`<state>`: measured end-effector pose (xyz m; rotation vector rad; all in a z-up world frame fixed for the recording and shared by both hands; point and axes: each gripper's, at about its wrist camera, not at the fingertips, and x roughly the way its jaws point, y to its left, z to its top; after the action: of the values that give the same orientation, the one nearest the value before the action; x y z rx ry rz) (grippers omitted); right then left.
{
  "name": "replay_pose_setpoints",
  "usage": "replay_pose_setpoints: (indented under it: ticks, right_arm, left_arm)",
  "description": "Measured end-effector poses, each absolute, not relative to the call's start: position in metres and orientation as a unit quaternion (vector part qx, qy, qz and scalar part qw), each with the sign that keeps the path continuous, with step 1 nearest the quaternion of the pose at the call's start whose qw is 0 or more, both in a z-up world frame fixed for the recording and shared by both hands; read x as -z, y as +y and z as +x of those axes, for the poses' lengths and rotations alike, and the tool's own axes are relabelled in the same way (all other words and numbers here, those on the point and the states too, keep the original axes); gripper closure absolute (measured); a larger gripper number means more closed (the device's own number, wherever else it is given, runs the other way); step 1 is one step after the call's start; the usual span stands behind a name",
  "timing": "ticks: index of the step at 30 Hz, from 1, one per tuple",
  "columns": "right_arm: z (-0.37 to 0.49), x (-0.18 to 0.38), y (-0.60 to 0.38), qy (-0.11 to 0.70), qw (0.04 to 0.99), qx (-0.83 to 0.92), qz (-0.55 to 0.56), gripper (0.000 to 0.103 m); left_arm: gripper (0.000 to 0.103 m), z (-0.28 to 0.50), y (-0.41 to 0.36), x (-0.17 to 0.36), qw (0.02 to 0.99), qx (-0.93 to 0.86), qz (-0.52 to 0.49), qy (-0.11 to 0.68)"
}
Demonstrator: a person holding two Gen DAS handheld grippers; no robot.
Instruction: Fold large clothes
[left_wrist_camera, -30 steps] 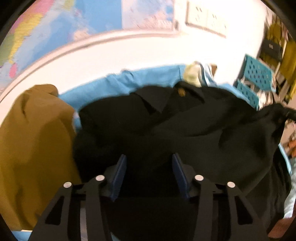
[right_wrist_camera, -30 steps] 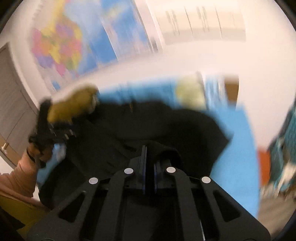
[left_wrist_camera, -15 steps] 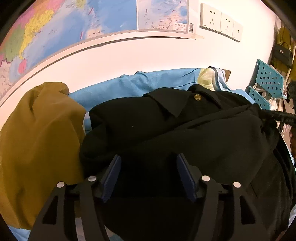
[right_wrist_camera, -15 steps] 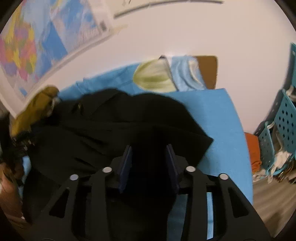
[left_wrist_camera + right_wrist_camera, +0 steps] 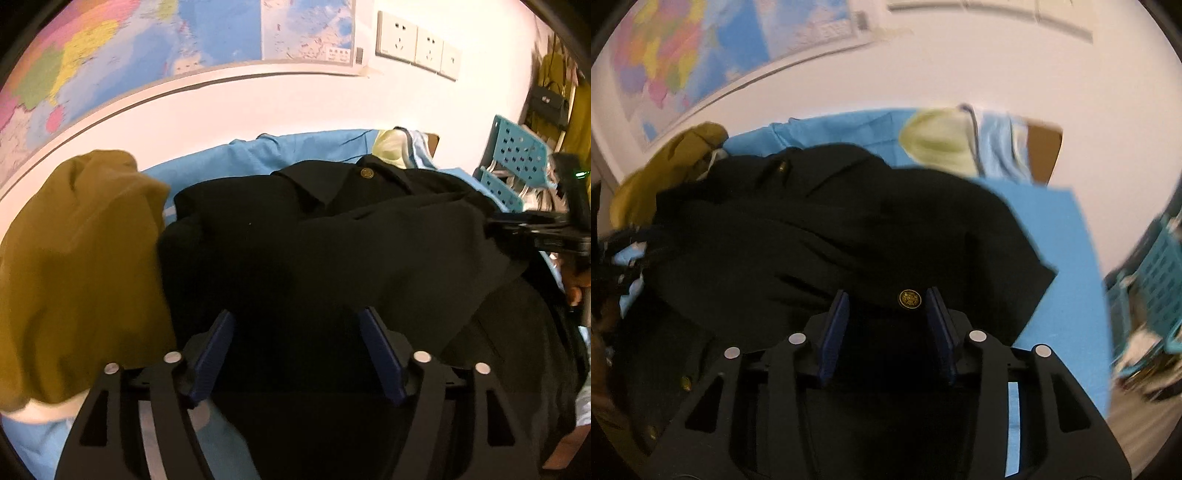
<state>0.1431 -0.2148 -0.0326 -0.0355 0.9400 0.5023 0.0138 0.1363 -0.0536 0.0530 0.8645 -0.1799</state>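
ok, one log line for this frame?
left tool: open over black jacket | right tool: open over jacket | blue table cover | nothing gripped

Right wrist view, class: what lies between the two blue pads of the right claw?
In the right wrist view, black coat fabric fills the gap of the open right claw, with one gold button close to the right-hand pad.

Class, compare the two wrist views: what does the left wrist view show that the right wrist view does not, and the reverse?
Only the left wrist view shows the wall sockets and the right tool from the side. Only the right wrist view shows a brass button between its open blue pads. Both show the black coat, mustard garment, blue table cover and wall map; the left tool is open too.
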Motion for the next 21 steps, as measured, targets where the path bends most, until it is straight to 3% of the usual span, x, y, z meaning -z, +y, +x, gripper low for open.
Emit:
replay_pose_setpoints:
  ticks: [4, 6, 9, 18, 21]
  right_arm:
    - [0.119, 0.008, -0.236, 0.418, 0.875, -0.245, 0.011, 0.046]
    - [0.098, -0.002, -0.255, 0.413, 0.874, -0.255, 0.036, 0.030]
    - [0.064, -0.003, -0.282, 0.425, 0.865, -0.256, 0.066, 0.020]
    - [-0.028, 0.033, -0.318, 0.484, 0.831, -0.243, 0.126, 0.017]
    - [-0.043, 0.038, -0.314, 0.486, 0.826, -0.255, 0.128, 0.017]
  left_arm:
    - [0.026, -0.017, 0.147, 0.049, 0.907, 0.087, 0.018, 0.413]
    - [0.024, -0.036, 0.156, 0.051, 0.904, 0.089, 0.003, 0.418]
    - [0.023, -0.061, 0.168, 0.062, 0.891, 0.105, -0.030, 0.442]
    - [0.023, -0.123, 0.177, 0.091, 0.843, 0.181, -0.123, 0.491]
    - [0.018, -0.139, 0.166, 0.093, 0.838, 0.201, -0.121, 0.494]
